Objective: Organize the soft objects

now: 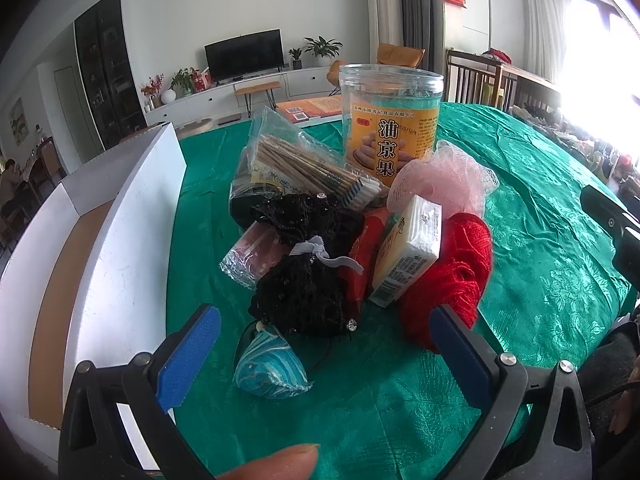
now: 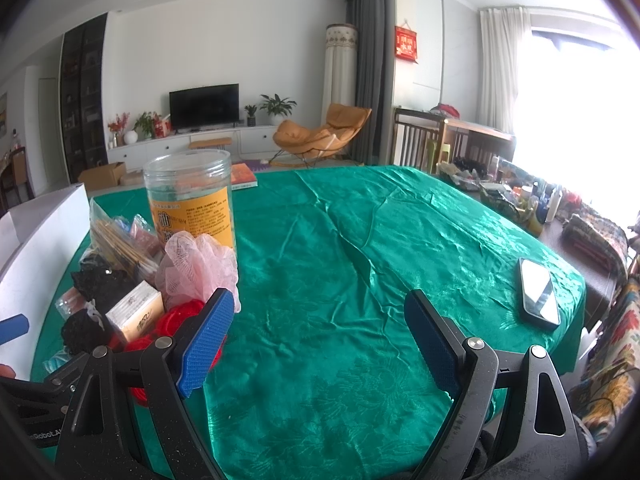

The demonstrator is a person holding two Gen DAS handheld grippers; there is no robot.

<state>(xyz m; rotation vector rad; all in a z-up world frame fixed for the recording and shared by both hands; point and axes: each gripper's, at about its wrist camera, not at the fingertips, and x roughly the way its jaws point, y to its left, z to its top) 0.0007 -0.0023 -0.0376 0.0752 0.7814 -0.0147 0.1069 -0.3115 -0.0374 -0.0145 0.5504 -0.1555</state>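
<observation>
Barely begun, judging by the pile. Everything heaped together on the green tablecloth (image 2: 360, 240), soft things mixed with hard ones, all clustered around the clear plastic jar (image 1: 391, 120) with the yellow label. Just in front of the jar: pink mesh puff (image 1: 448, 176), touching its base. In front of that: tissue pack (image 1: 408, 252) leaning on the red yarn (image 1: 460, 276). Left of the jar: bag of wooden sticks (image 1: 296, 160), and, nearer, black beaded knit pouch (image 1: 304, 272) lying over a foil-wrapped packet (image 1: 250, 256). Nearest of all: small teal striped pouch (image 1: 268, 368), alone on the cloth, well in front of the jar.

White cardboard box (image 1: 132, 216) well left of the jar, flaps up; the visible part of its brown floor bare, nothing sorted into it as far as can be seen.

Left gripper (image 1: 320, 344) spread wide, holding nothing, hovering over the teal pouch and facing the pile. Right gripper (image 2: 320, 332) likewise agape and empty, right of the jar over bare cloth, its left finger close by the yarn. Phone (image 2: 538, 292) far right of the jar, apart from the pile.

Left to do, seemingly: all of it — puff, yarn, knit pouch, teal pouch, perhaps tissues, picked out and gathered.
</observation>
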